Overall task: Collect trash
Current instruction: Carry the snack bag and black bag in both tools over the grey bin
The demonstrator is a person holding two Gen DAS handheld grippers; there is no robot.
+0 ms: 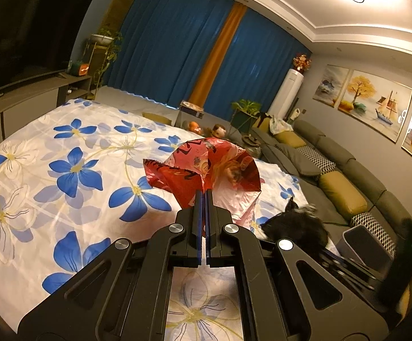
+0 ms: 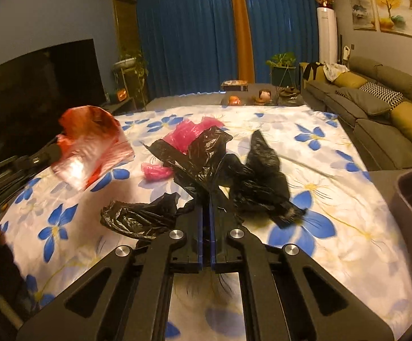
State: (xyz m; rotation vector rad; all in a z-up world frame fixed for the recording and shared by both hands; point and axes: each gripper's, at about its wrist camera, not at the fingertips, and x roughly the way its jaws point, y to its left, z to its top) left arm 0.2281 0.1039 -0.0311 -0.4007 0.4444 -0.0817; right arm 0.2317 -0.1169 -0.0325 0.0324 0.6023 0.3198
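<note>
My left gripper is shut on a red and pink printed plastic wrapper and holds it above the flowered sheet. The same wrapper shows blurred at the left of the right wrist view, held up by the left gripper. My right gripper is shut on a black plastic bag that spreads out to both sides above the sheet. A crumpled pink plastic bag and a smaller pink piece lie on the sheet behind it.
A grey bin stands at the right edge of the sheet; it also shows in the left wrist view. A grey sofa with cushions runs along the right. A television stands on the left. Blue curtains hang at the back.
</note>
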